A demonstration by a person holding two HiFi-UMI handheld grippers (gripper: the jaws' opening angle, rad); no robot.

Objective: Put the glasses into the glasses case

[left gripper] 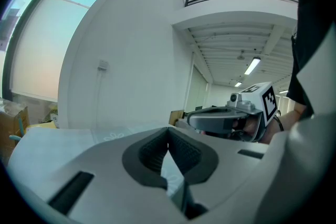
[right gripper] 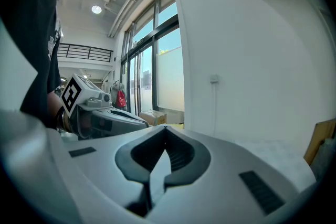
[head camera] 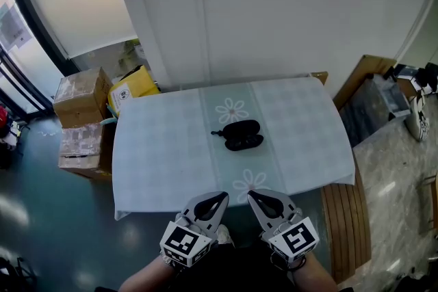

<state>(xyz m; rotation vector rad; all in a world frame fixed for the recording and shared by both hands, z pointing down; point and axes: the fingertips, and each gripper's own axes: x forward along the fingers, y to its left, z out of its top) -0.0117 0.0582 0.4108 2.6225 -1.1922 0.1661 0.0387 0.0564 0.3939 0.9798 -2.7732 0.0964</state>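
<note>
From the head view, the black glasses case (head camera: 241, 135) lies mid-surface (head camera: 164, 147) on the cloth's central strip, well apart from both tools at the near edge. It shows as two dark, glossy lobes with a thin bit poking out on the left. I can't separate the glasses from it. I expect them to be light and fragile, best pinched gently at the bridge.

In the left gripper view, my left hand-held gripper (left gripper: 168, 131) is pressed together and empty.

In the right gripper view, my right hand-held gripper (right gripper: 165, 131) is likewise closed on nothing.
</note>
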